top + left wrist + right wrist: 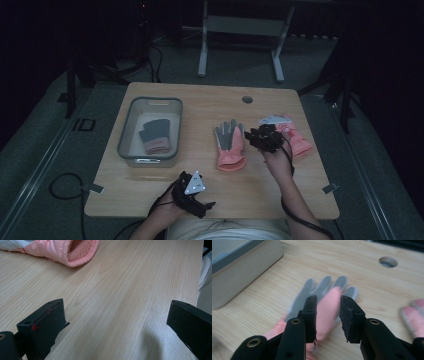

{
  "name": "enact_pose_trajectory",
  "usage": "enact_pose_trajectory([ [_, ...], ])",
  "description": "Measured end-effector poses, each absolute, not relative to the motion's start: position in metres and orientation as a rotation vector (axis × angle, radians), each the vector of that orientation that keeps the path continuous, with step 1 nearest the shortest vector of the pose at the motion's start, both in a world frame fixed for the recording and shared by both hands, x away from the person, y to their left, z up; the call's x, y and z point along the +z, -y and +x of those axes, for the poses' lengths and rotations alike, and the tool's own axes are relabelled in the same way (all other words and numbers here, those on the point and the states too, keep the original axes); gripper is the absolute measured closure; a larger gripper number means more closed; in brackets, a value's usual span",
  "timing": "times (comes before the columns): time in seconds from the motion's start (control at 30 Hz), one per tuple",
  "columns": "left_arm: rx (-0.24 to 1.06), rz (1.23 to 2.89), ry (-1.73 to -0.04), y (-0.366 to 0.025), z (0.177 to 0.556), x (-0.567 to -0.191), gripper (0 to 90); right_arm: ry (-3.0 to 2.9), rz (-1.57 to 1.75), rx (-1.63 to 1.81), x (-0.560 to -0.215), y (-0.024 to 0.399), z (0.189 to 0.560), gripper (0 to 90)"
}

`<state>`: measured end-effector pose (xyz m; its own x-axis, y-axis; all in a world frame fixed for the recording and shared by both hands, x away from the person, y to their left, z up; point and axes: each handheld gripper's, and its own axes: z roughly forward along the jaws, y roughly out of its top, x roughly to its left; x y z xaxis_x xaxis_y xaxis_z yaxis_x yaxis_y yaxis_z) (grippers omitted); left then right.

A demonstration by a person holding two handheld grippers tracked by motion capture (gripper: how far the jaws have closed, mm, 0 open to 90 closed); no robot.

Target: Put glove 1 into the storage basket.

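- Nearest us, our left gripper [197, 192] rests low over the bare wooden table [120, 290], its jaws spread wide with nothing between them.
- Farther out, our right gripper [328, 315] hovers with jaws part-open over the glove [230, 145], not pinching it.
- That glove lies flat mid-table: soft, light knit, grey palm, pink ribbed cuff. We judge the cuff the best hold.
- Beyond, a 2nd pink glove [296, 137], and a grey bin [150, 102] holding a 3rd.

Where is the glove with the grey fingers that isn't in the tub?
In the high view the grey-fingered glove lies flat near the middle of the table, between the tub on its left and the right claw.
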<state>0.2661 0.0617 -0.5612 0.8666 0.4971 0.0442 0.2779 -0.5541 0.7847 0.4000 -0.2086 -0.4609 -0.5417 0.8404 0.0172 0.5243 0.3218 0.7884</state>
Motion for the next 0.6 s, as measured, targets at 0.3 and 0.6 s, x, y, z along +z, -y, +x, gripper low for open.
enact_pose_trajectory([
  [0.3,0.338,2.188,-0.555,-0.061,0.266,-0.561,1.8,-2.212,1.142,0.91,-0.469,0.286,0.417,66.8],
  [0.6,0.365,2.2,-0.541,-0.059,0.263,-0.561,1.8,-2.209,1.217,0.829,-0.48,0.345,0.449,57.0],
])
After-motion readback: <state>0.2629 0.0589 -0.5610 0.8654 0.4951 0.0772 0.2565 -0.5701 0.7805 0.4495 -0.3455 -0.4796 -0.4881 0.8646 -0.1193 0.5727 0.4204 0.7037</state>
